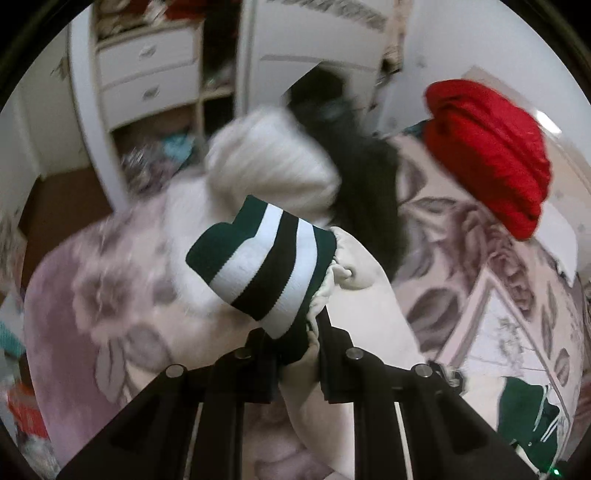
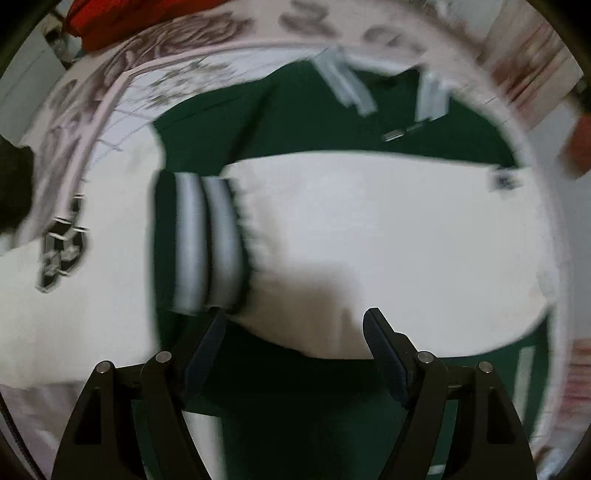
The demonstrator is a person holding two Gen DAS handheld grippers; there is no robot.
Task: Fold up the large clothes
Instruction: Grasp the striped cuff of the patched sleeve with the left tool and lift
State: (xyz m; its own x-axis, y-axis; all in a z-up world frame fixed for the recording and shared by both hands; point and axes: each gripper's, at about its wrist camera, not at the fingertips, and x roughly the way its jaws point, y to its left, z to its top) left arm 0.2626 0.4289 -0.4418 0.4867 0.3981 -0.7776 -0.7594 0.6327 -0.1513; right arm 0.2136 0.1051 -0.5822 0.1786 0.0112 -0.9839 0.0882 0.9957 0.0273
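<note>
A green and white varsity jacket [image 2: 295, 122] lies spread on the flowered bedspread [image 2: 110, 74]. One white sleeve [image 2: 369, 240] with a green-and-white striped cuff [image 2: 207, 243] lies folded across the green body. My right gripper [image 2: 295, 325] is open just above that sleeve, near the cuff, holding nothing. My left gripper [image 1: 295, 343] is shut on the other sleeve [image 1: 358, 266] at its striped cuff [image 1: 266, 262] and holds it lifted above the bed. A part of the green body shows at the lower right of the left wrist view [image 1: 528, 417].
On the bedspread [image 1: 92, 295] lie folded piles: white [image 1: 269, 162], black [image 1: 354, 177] and red [image 1: 487, 147]. A white wardrobe with drawers [image 1: 147, 74] stands behind the bed. The red pile also shows in the right wrist view [image 2: 110, 18].
</note>
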